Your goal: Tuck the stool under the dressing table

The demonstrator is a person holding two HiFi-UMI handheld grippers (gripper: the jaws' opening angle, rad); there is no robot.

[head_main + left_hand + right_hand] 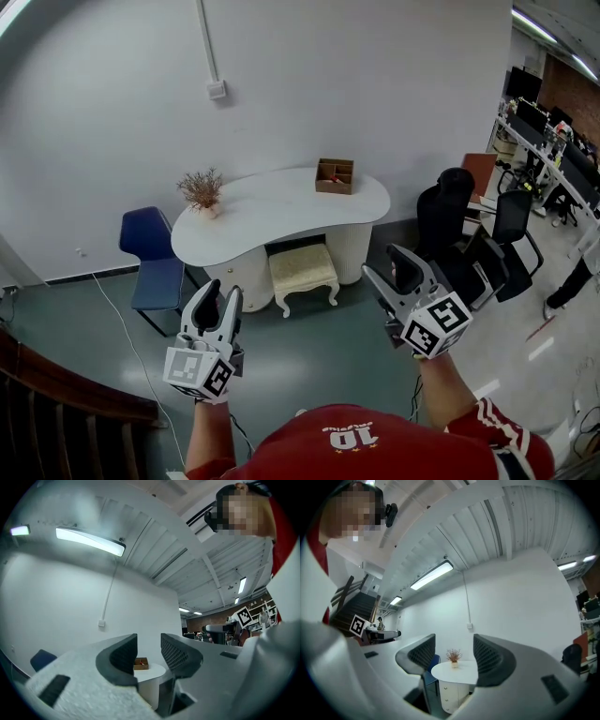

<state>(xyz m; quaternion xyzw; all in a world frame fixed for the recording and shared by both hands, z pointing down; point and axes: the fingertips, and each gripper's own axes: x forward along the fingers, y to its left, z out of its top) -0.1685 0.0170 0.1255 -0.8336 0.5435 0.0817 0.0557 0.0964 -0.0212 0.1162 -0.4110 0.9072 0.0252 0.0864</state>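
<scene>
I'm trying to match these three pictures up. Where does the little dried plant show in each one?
Head view: plant upper left of centre, on the left end of the table.
Left gripper view: not in it; only the box shows between the left tongs.
Right gripper view: plant low centre, seen between the right tongs, on the table.
Shared landmark: the white table, in all three.

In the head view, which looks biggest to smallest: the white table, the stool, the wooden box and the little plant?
1. white table
2. stool
3. wooden box and plant: they look about alike.
</scene>
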